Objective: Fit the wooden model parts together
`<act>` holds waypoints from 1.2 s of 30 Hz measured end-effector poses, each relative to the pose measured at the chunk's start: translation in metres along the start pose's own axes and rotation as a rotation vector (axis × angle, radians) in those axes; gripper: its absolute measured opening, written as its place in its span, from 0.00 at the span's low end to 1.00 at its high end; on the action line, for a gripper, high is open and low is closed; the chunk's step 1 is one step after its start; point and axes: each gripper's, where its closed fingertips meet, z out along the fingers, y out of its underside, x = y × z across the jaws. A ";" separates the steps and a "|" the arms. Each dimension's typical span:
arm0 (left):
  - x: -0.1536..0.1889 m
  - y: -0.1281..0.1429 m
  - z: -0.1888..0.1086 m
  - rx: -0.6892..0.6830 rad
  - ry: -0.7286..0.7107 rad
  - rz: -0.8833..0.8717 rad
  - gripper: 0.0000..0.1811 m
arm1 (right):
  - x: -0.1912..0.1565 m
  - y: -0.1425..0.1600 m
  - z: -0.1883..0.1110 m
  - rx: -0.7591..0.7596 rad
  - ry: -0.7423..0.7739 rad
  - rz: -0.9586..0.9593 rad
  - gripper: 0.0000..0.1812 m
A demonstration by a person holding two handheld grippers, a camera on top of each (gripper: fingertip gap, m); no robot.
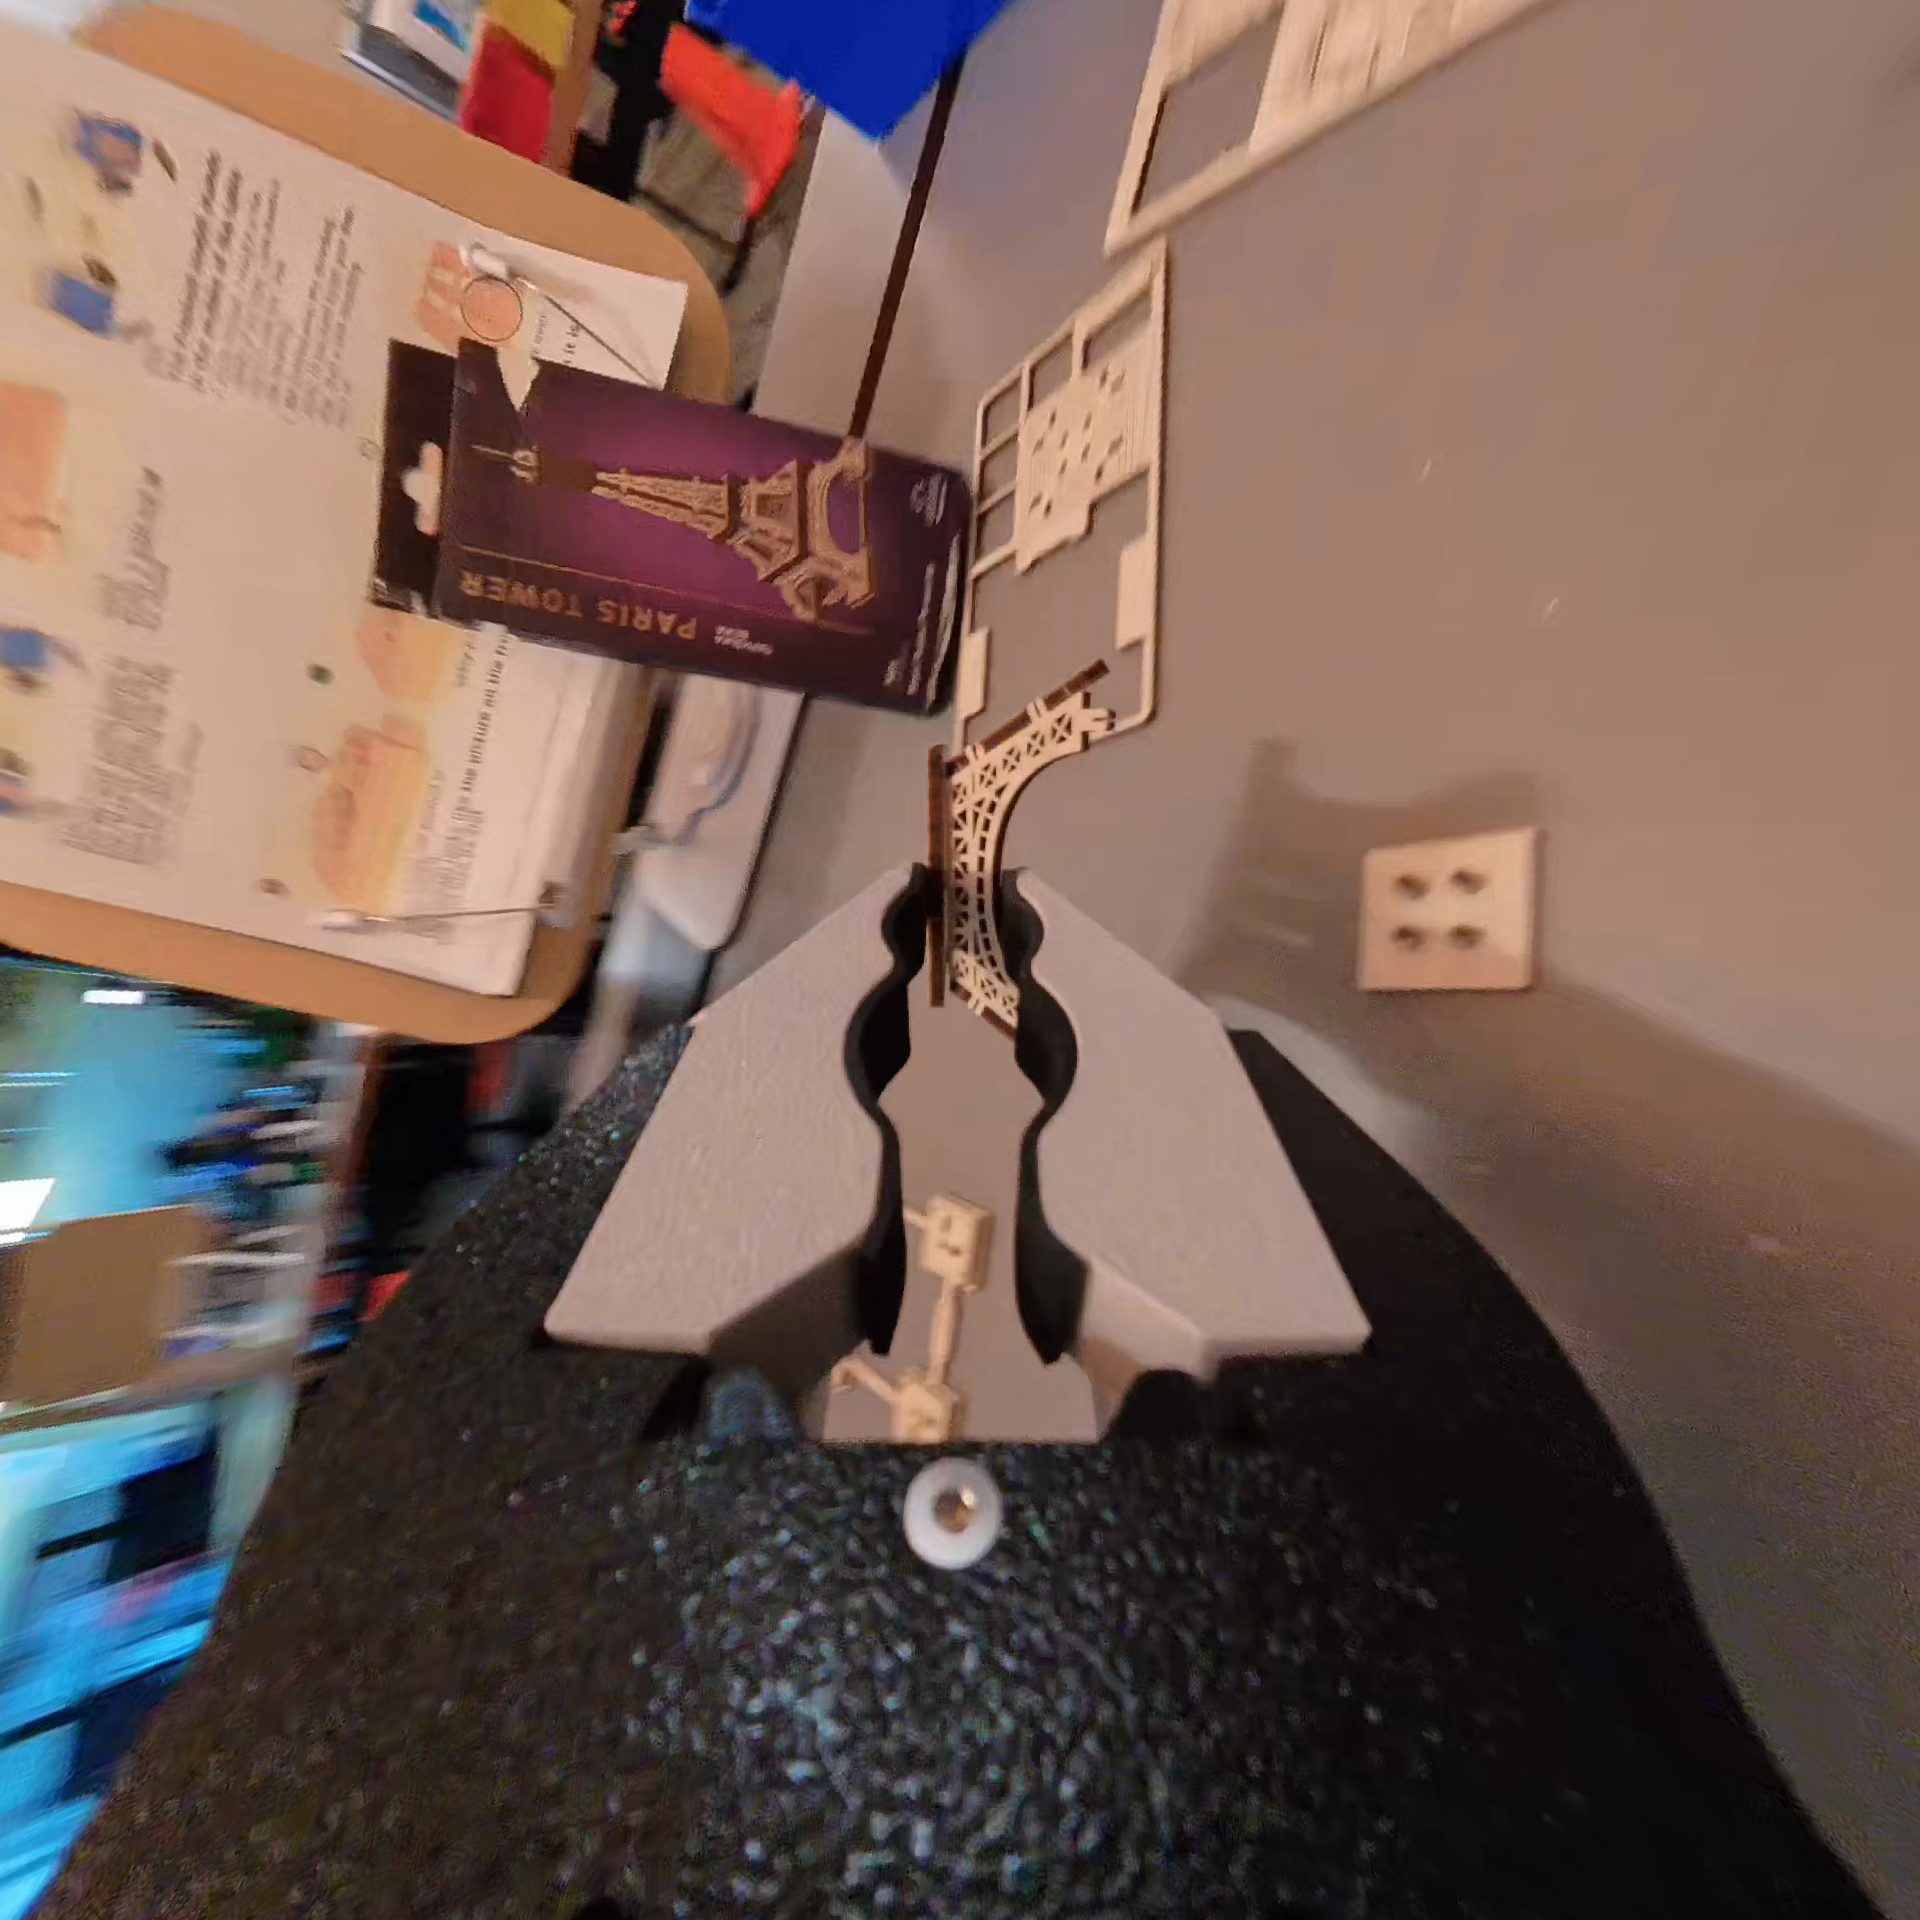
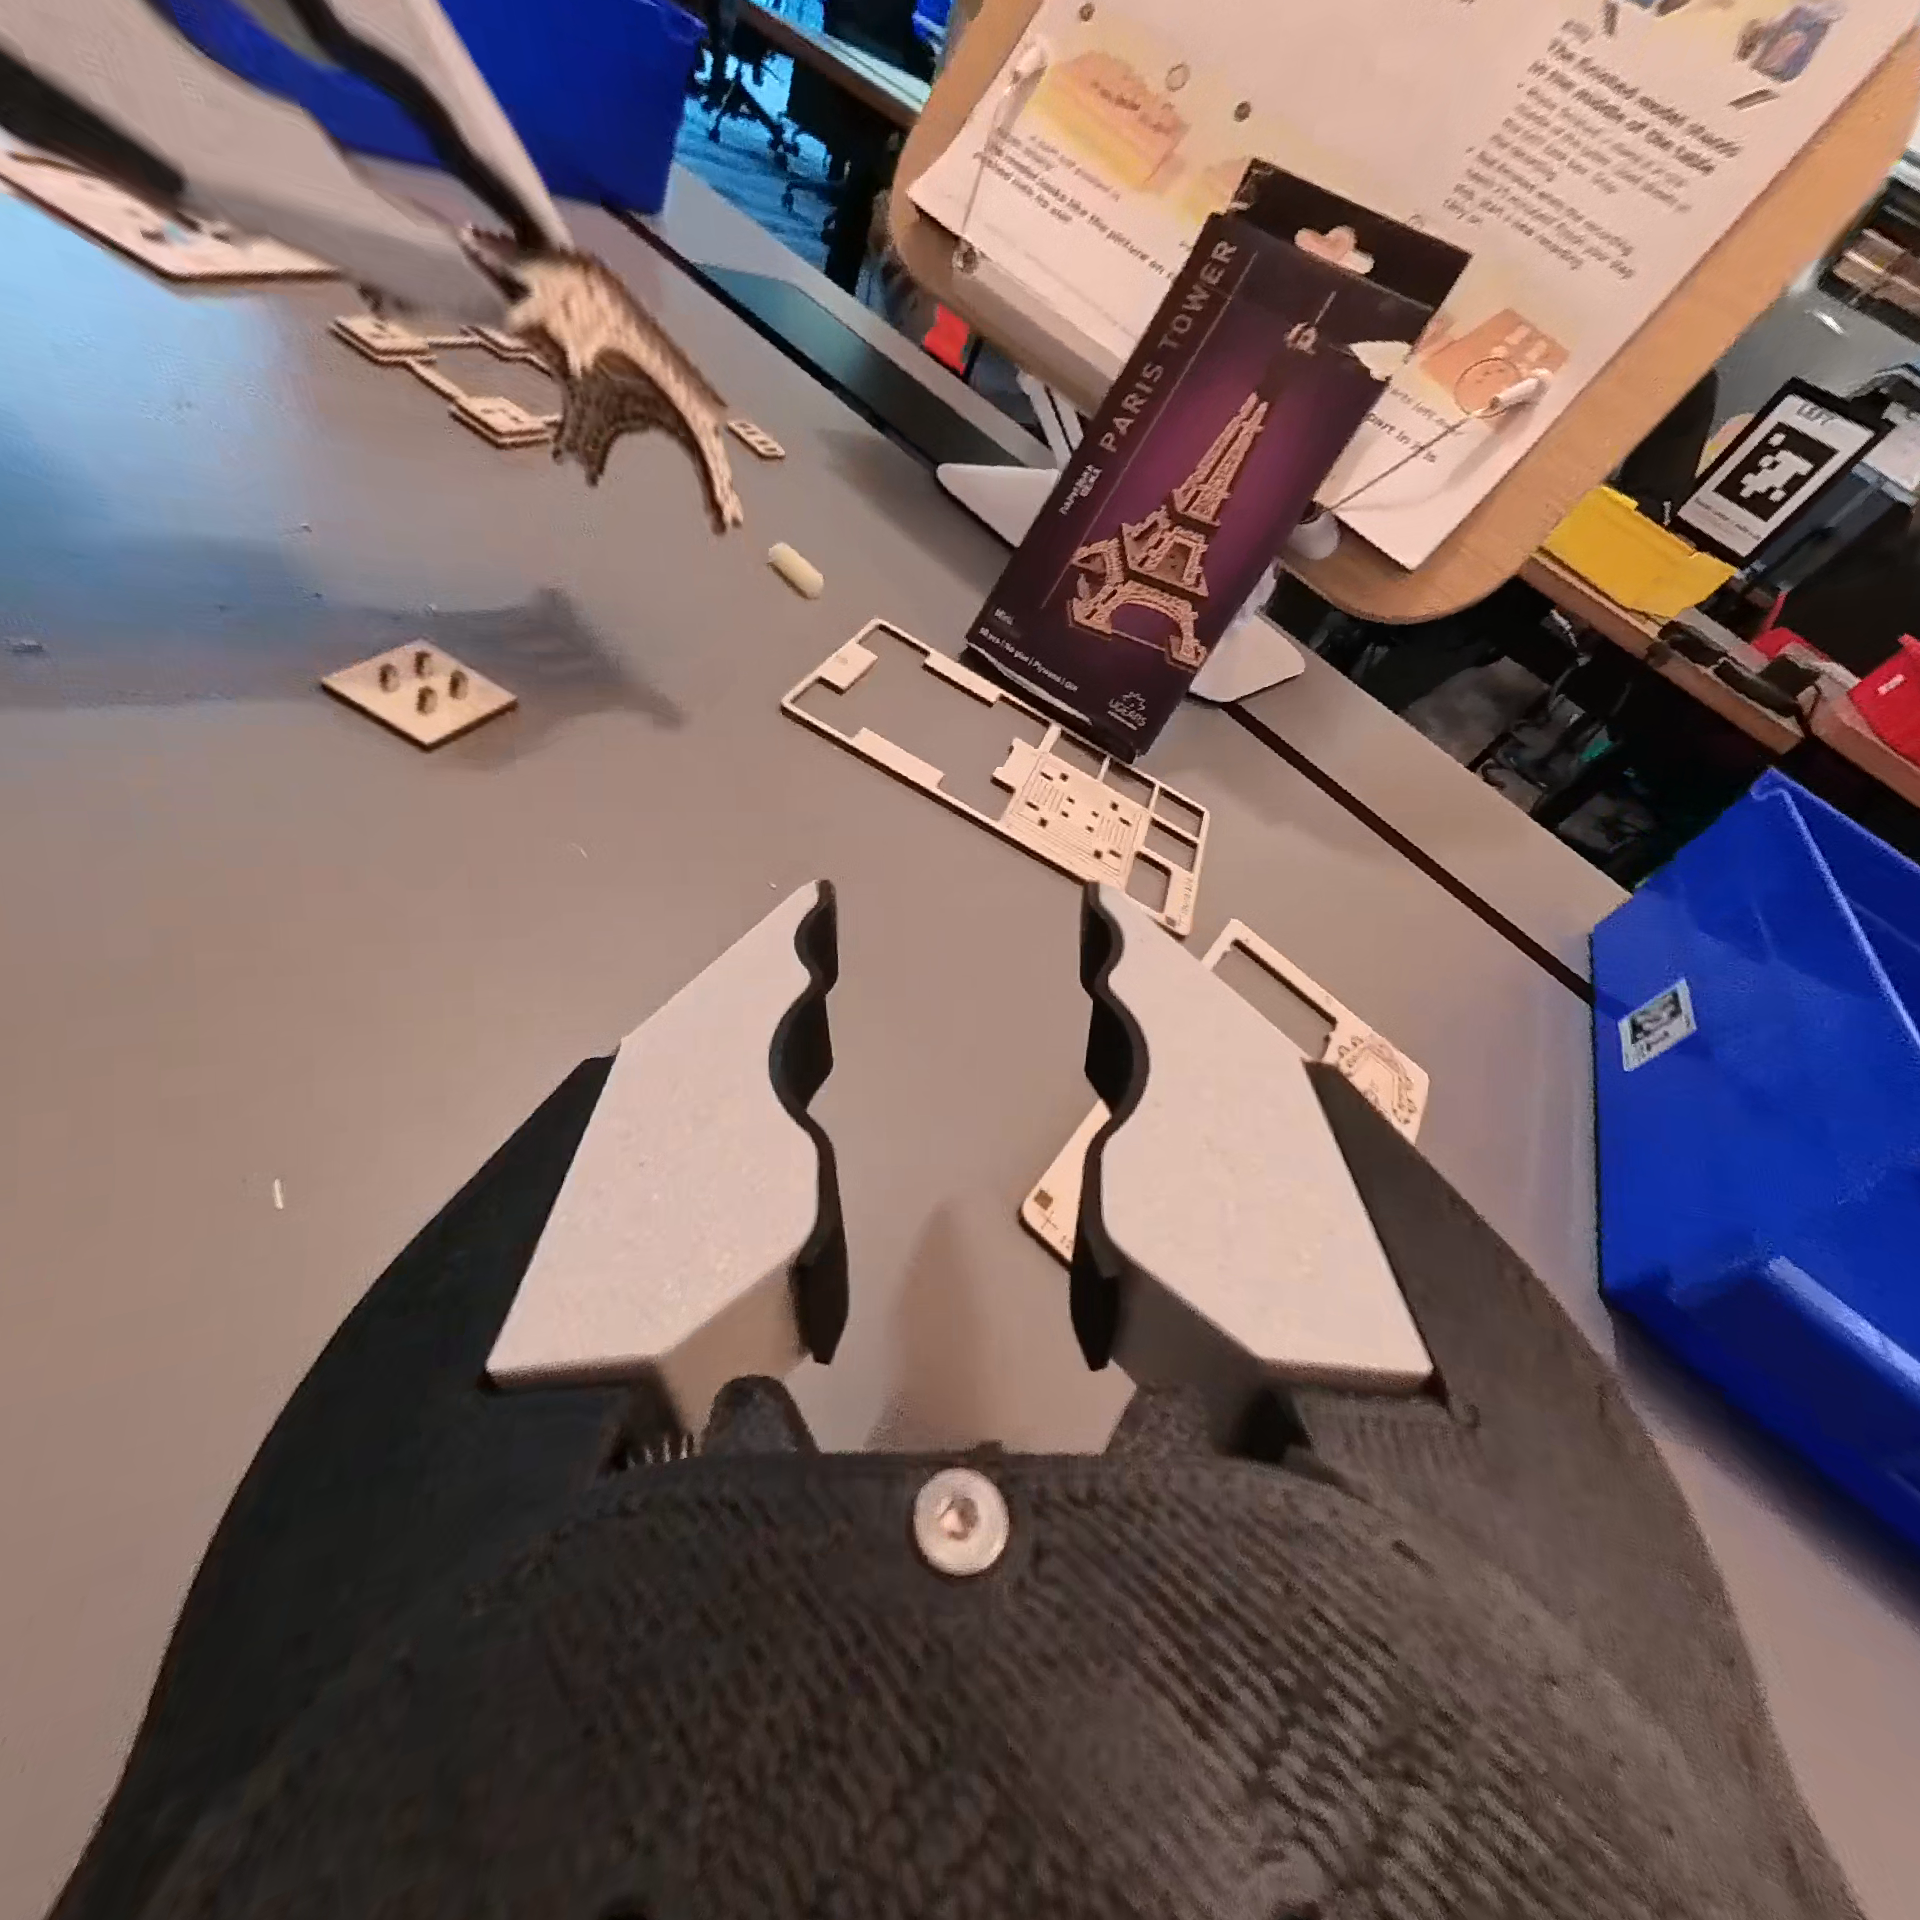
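Holding the lattice leg [image 1: 982, 862] in my left gripper [image 1: 961, 894], jaws pinched on its lower end, curved upper end sticking out past the tips. It appears to be two lattice pieces already joined at an angle, though motion blur makes that uncertain. From the right wrist view the leg [image 2: 623, 384] hangs above the bench [image 2: 260, 935], well ahead of my right jaws and to their left.

Right gripper [image 2: 956, 935]: jaws spread, nothing between them, low over the bench. Square plate [image 2: 419, 693] with four slots lies ahead-left of them, flat. Emptied frame [image 2: 997, 758] lies just ahead; another sheet [image 2: 1351, 1049] sits partly under the right finger [image 2: 1226, 1143]. Purple box [image 2: 1195, 488] stands beyond the frame.

Step in hand, my judgement: leg assembly picked up, mate not yet chosen. The slotted plate looks the likely partner.

Next move calls for my right jaws to take the plate by its edge, leaving slots clear, then line tabs to slots squarely. Thin wood; I expect it to snap if forced off-axis.
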 end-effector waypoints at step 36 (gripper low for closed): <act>0.053 0.022 0.004 -0.216 1.022 -0.718 0.22 | -0.117 -0.028 0.064 0.090 -0.962 -0.241 0.47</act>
